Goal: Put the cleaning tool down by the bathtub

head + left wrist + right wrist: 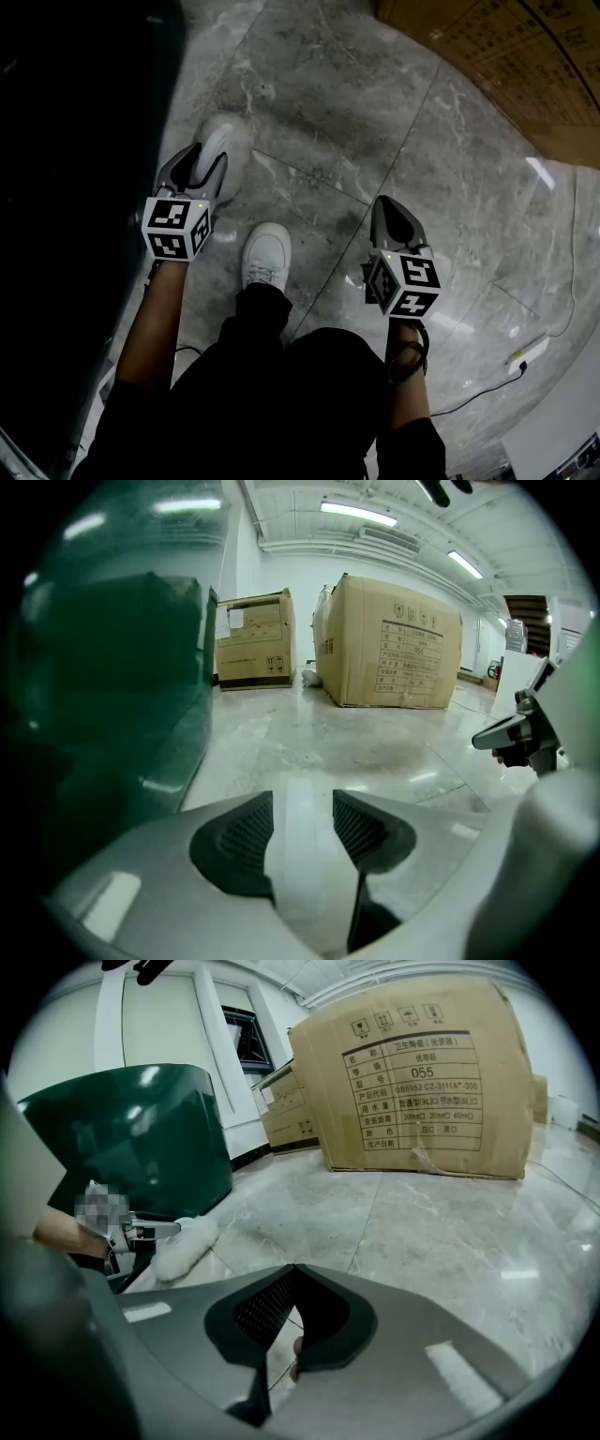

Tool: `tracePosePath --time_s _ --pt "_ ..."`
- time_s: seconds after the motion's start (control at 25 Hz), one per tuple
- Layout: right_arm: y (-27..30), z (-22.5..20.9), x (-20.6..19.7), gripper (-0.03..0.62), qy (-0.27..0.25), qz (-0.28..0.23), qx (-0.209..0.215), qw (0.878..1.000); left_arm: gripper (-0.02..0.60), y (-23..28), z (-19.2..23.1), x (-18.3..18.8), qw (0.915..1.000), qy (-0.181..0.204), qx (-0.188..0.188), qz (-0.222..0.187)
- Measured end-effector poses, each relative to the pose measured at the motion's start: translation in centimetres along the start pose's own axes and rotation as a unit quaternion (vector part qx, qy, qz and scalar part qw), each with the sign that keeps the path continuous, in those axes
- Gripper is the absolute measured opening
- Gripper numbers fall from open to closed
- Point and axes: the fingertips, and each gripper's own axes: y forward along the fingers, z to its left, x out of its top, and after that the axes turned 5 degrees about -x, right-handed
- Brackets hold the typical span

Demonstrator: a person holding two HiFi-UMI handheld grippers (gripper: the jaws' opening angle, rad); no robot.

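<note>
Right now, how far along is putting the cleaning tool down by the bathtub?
Done: the cleaning tool is low beside the green bathtub. In hand: the left hand-held gripper grips it. Left: releasing it onto the floor; the right hand-held gripper is shut, empty.

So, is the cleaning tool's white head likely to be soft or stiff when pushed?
Probably soft: the cleaning tool looks fluffy in the right gripper view. It is likely light too, since the left gripper holds it by only a thin white strip.
</note>
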Motion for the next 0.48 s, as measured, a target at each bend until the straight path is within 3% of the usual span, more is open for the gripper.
tracePosePath --time_s 0.2,0.48 --pt "0.2 1.2 0.4 0.023 -0.007 0.001 0.009 1.0 0.19 -1.6 1.1 2.0 0.9995 -0.009 0.016 -0.027" --pt "-0.5 1.6 2.4 0.023 -0.014 -0.013 0.013 1.0 0.16 -2.3 0.3 3.0 0.9994 -0.006 0.012 -0.031"
